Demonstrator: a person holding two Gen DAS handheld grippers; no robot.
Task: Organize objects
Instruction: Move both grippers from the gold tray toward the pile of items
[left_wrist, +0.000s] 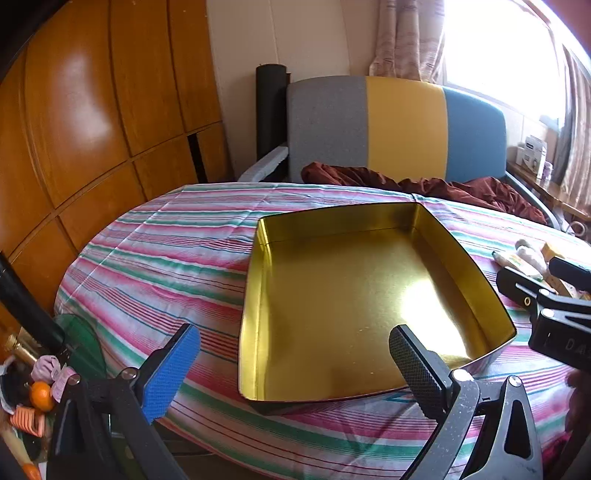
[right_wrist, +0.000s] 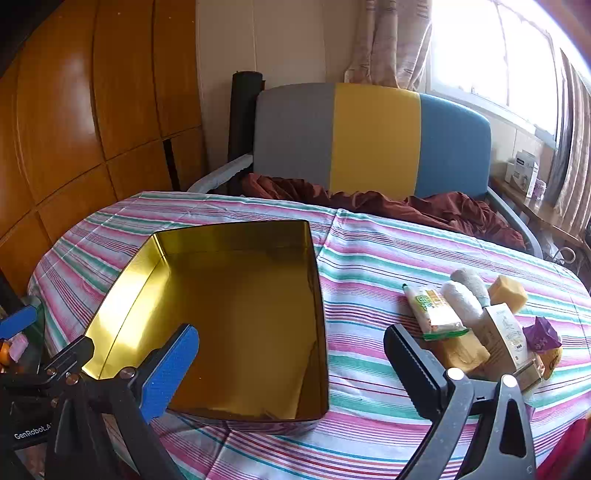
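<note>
Your left tool hung wide open, empty, above the gold tin | right tool likewise open, empty | small items clustered at 3 o'clock of the tin on the striped surface | you should have pinched one item squarely, clear of neighbours.

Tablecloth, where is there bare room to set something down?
The tin is empty. Bare striped tablecloth lies between the tin and the pile of items, and beyond the tin toward the sofa. The right end by the pile is crowded.
</note>
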